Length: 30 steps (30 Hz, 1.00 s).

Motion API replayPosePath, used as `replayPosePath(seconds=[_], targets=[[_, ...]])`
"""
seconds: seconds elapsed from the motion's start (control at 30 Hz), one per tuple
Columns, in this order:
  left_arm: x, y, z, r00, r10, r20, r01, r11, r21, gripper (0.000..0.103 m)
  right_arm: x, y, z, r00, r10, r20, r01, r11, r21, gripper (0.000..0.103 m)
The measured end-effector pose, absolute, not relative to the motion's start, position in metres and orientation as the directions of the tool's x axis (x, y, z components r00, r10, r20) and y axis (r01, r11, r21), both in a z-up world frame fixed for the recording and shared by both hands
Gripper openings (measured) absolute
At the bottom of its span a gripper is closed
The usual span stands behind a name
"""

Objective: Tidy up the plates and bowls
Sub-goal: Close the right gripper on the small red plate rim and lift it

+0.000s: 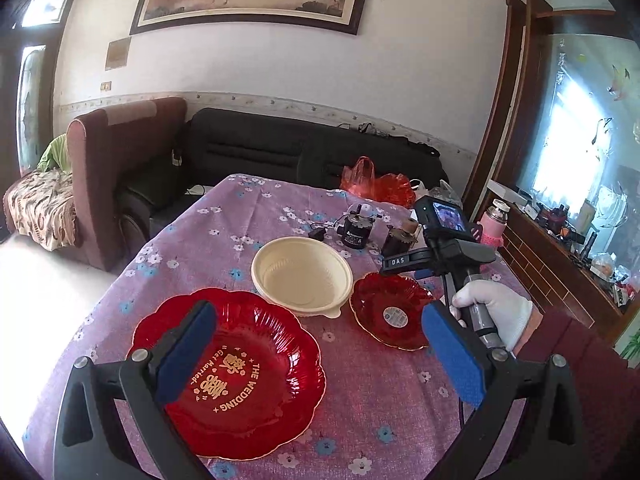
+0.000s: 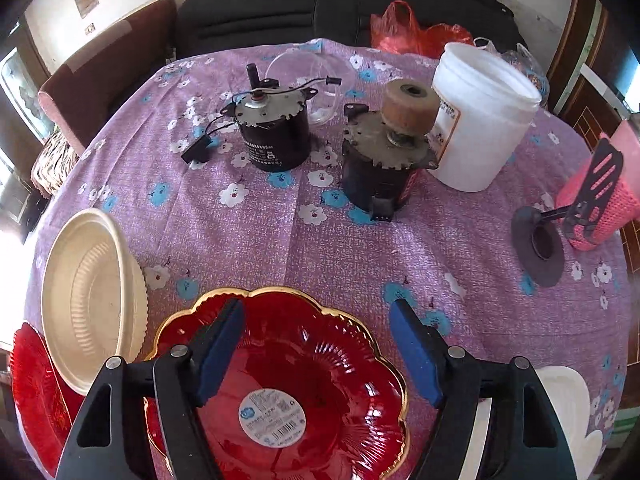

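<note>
A large red wedding plate [image 1: 244, 376] with gold lettering lies on the purple flowered tablecloth [image 1: 224, 232], under my open, empty left gripper [image 1: 320, 348]. A cream bowl [image 1: 302, 276] sits behind it, and a smaller red gold-rimmed plate [image 1: 390, 310] with a round sticker lies to its right. In the right wrist view my right gripper [image 2: 318, 350] is open and empty just above that smaller red plate [image 2: 304, 384]. The cream bowl [image 2: 94, 296] is to its left, and the large plate's edge [image 2: 34, 392] shows at far left.
Two black motors [image 2: 274, 134] [image 2: 384, 164], a white plastic tub [image 2: 480, 116], a clear cup, a black phone stand [image 2: 540, 244] and a pink knitted holder [image 2: 600, 208] stand at the back of the table. A red bag [image 1: 378, 184] and sofas lie beyond.
</note>
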State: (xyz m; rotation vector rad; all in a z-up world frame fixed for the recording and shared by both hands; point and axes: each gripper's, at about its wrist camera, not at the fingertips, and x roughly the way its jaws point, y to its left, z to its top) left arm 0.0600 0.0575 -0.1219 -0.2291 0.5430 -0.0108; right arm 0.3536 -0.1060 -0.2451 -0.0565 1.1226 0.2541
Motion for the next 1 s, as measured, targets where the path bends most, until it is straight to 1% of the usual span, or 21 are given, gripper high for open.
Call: replayPosePath(seconds=[0.03,0.07,0.1,0.13,0.17,0.2,0.3,0.33,0.4,0.5,0.6,0.73,0.87,0.9,0.93,1.0], targets=[[0.06,0.058,-0.121,0.858,-0.071,-0.509,-0.05,0.974,-0.22,0.103,0.357,-0.104,-0.249,0.39,0.187,-0.902,-0.236,0.967,0.098,0.069],[0.06,0.059,-0.121,0.859,-0.071,-0.508,-0.05,0.974,-0.221,0.103,0.357,-0.102,-0.252,0.377,0.176,-0.909,-0.239,0.967,0.088,0.066],[0.06,0.06,-0.12,0.858,-0.073,-0.508,-0.05,0.973,-0.224,0.103,0.356,-0.099,-0.251,0.371,0.168,-0.913,-0.248,0.966,0.077,0.058],[0.061,0.06,-0.119,0.86,-0.075,-0.505,-0.05,0.972,-0.23,0.103,0.353,-0.096,-0.252,0.36,0.164,-0.918,-0.266,0.962,0.067,0.042],[0.06,0.061,-0.119,0.861,-0.078,-0.503,-0.051,0.97,-0.238,0.103,0.349,-0.094,-0.252,0.344,0.161,-0.925,-0.283,0.957,0.061,0.041],[0.06,0.061,-0.119,0.861,-0.08,-0.501,-0.053,0.968,-0.245,0.103,0.344,-0.092,-0.254,0.33,0.151,-0.932,-0.298,0.953,0.049,0.037],[0.059,0.059,-0.119,0.859,-0.09,-0.505,-0.058,0.961,-0.269,0.103,0.324,-0.084,-0.252,0.334,0.096,-0.938,-0.352,0.935,-0.029,0.032],[0.058,0.059,-0.119,0.858,-0.092,-0.506,-0.058,0.96,-0.273,0.103,0.315,-0.082,-0.251,0.333,0.085,-0.939,-0.365,0.93,-0.045,0.027],[0.055,0.058,-0.119,0.857,-0.089,-0.508,-0.061,0.961,-0.271,0.103,0.297,-0.082,-0.251,0.317,0.103,-0.943,-0.393,0.919,-0.031,0.021],[0.049,0.058,-0.118,0.858,-0.091,-0.505,-0.054,0.963,-0.265,0.103,0.262,-0.083,-0.25,0.304,0.13,-0.944,-0.432,0.902,-0.015,0.02],[0.045,0.056,-0.118,0.857,-0.097,-0.506,-0.049,0.962,-0.267,0.103,0.23,-0.095,-0.247,0.286,0.212,-0.935,-0.438,0.896,0.069,0.02],[0.044,0.053,-0.122,0.845,-0.111,-0.523,-0.05,0.958,-0.283,0.103,0.207,-0.123,-0.251,0.303,0.348,-0.887,-0.351,0.906,0.236,0.02],[0.04,0.052,-0.124,0.838,-0.115,-0.533,-0.055,0.955,-0.292,0.103,0.202,-0.124,-0.27,0.33,0.459,-0.825,-0.252,0.885,0.391,0.022],[0.038,0.051,-0.123,0.841,-0.105,-0.531,-0.059,0.957,-0.283,0.103,0.201,-0.127,-0.272,0.348,0.474,-0.809,-0.233,0.879,0.415,0.02],[0.037,0.051,-0.122,0.843,-0.096,-0.529,-0.063,0.96,-0.274,0.103,0.199,-0.129,-0.273,0.362,0.481,-0.798,-0.213,0.876,0.432,0.013],[0.034,0.05,-0.123,0.842,-0.081,-0.533,-0.064,0.967,-0.247,0.103,0.19,-0.135,-0.272,0.366,0.508,-0.78,-0.183,0.861,0.475,0.011]])
